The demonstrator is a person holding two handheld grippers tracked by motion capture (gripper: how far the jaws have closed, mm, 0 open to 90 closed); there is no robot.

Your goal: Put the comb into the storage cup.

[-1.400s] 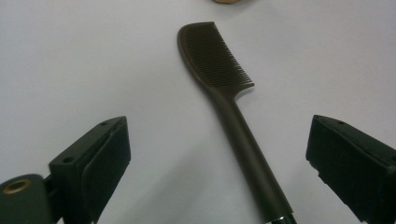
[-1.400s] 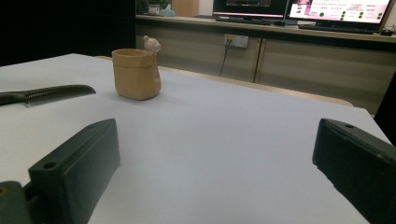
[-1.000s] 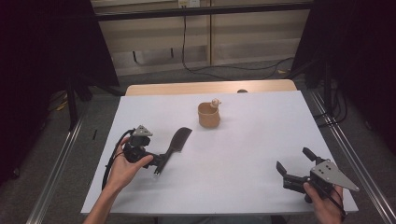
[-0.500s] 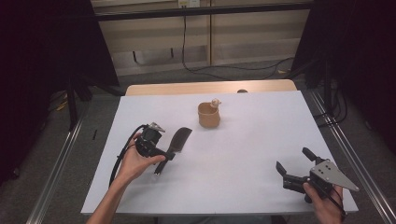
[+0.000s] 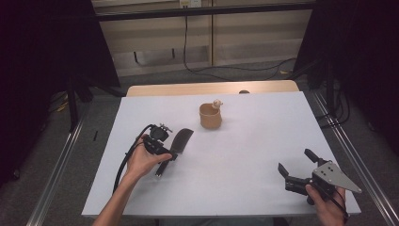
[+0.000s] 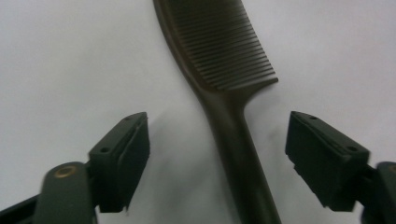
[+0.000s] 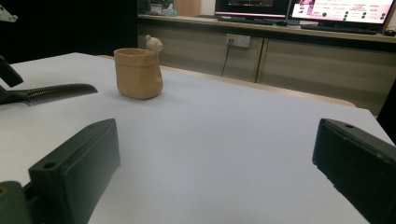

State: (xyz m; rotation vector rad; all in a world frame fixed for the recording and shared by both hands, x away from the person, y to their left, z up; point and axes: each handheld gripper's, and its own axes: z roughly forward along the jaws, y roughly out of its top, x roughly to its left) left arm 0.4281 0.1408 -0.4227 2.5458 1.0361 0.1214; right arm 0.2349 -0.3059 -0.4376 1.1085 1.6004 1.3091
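No legible text, label, brand, number or sign anywhere. Monitor (image 7: 390, 9) at far wall, right gripper view: coloured rows and dots on screen, too small to read. Second monitor (image 7: 252, 7) beside it: dark, unreadable. Comb (image 6: 219, 60), cup (image 7: 138, 73), table (image 5: 263, 141): unmarked.

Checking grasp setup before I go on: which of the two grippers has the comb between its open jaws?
The left gripper: its open jaws straddle the dark comb handle. The right gripper hovers open over bare white table.
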